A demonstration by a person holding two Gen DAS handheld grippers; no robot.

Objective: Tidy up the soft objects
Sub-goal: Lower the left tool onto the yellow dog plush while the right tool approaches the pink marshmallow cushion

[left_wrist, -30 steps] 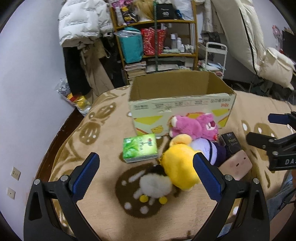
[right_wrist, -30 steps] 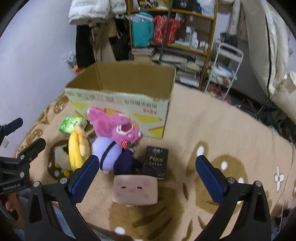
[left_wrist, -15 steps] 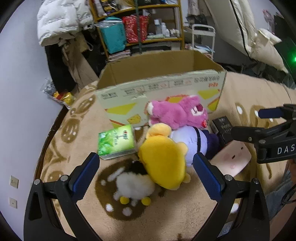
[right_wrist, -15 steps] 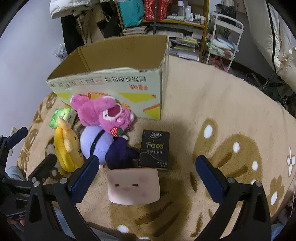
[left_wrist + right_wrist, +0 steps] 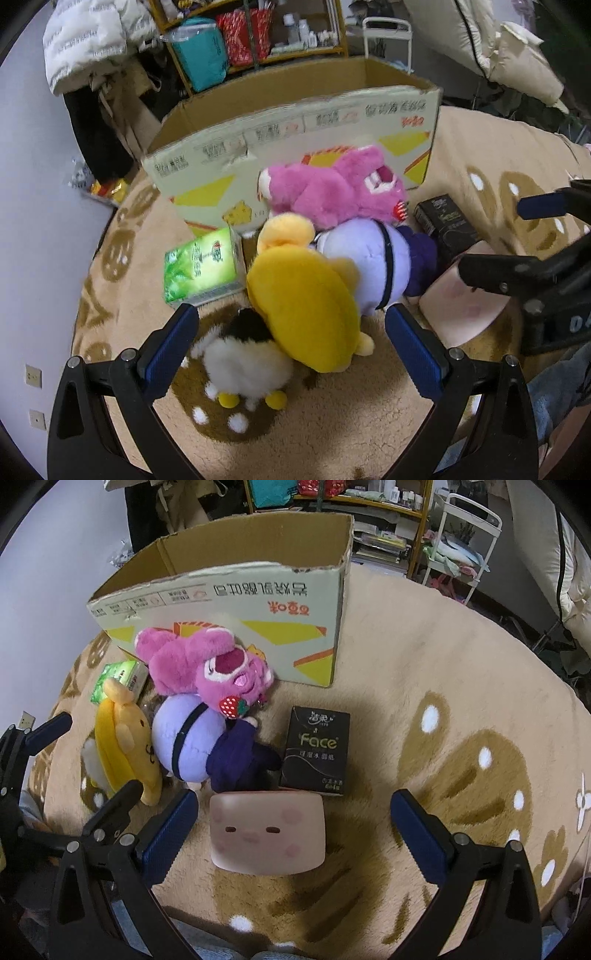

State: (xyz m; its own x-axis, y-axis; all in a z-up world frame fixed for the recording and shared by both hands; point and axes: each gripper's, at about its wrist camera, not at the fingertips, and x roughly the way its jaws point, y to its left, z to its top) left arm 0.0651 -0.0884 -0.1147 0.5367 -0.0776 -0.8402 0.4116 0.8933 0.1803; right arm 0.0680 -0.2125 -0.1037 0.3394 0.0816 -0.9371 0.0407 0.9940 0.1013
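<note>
Between left fingers (image 5: 168, 349): yellow plush (image 5: 306, 306)

Lay on tan patterned blanket (image 5: 424, 672): open cardboard box (image 5: 236, 602), plush toys (image 5: 199, 734), green pack (image 5: 201, 267), black pack (image 5: 316, 751), pink cushion (image 5: 267, 832).

A cluttered shelf (image 5: 255, 33), a white puffy jacket (image 5: 92, 40) and a white cart (image 5: 461, 535) stand behind.
</note>
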